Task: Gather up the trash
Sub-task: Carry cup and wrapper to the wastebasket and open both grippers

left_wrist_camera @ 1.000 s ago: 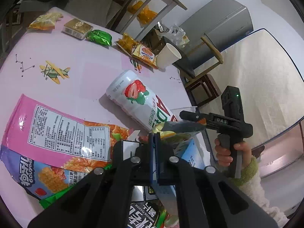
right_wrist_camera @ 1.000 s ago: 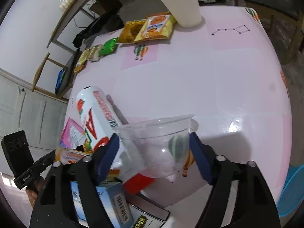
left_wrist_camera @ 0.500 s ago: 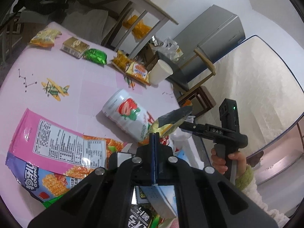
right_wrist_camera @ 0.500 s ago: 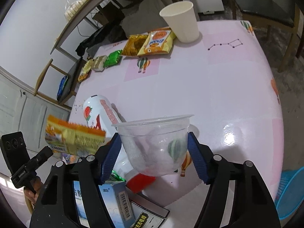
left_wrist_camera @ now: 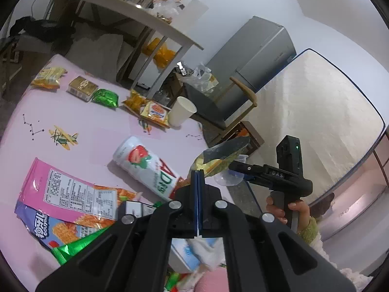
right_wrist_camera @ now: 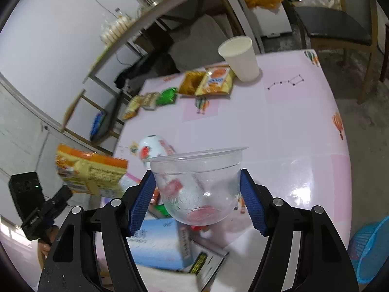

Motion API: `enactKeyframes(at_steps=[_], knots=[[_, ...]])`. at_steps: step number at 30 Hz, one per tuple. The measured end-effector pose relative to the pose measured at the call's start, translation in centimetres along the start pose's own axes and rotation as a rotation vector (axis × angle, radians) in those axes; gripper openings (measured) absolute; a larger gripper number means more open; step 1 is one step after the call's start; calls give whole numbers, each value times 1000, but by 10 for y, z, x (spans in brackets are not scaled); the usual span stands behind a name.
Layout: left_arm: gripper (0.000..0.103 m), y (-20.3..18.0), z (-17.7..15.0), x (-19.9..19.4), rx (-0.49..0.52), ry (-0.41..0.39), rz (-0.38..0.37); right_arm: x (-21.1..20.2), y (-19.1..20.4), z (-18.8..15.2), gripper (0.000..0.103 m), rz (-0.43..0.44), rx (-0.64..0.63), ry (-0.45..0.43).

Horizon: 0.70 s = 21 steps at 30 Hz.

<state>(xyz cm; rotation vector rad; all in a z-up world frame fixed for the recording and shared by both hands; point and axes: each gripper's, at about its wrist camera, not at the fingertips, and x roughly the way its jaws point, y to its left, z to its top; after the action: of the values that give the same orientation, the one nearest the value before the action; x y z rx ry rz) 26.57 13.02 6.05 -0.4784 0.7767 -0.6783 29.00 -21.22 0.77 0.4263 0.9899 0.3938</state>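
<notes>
Pinching a yellow snack packet (left_wrist_camera: 220, 157) in the closed left tool (left_wrist_camera: 197, 174), right tool (right_wrist_camera: 197, 192) spread wide, clamping a clear plastic cup (right_wrist_camera: 198, 182)

The left gripper (left_wrist_camera: 197, 177) sits low in the middle of its view, its two jaws pressed tight together. The right gripper (right_wrist_camera: 198, 197) has its jaws wide apart. A hand (left_wrist_camera: 289, 209) at the lower right of the left view grips the right gripper's handle.

Both wrist views overlook (closely) pink table (left_wrist_camera: 102, 131).
</notes>
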Motion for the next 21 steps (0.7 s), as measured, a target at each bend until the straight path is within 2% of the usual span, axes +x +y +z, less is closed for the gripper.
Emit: enactKeyframes(at_steps=[7, 11, 16, 21], knots=[[0, -50, -8, -13, 58, -5, -41, -68, -9, -24, 66, 38, 15, -102], [0, -90, -17, 0, 99, 28, -81, -114, -31, -48, 66, 33, 63, -171], [0, -153, -35, 41, 157, 123, -155, -173, -70, -87, 66, -13, 147, -265], [0, -222, -67, 101, 224, 255, -198, -221, -131, -149, 66, -79, 303, -341]])
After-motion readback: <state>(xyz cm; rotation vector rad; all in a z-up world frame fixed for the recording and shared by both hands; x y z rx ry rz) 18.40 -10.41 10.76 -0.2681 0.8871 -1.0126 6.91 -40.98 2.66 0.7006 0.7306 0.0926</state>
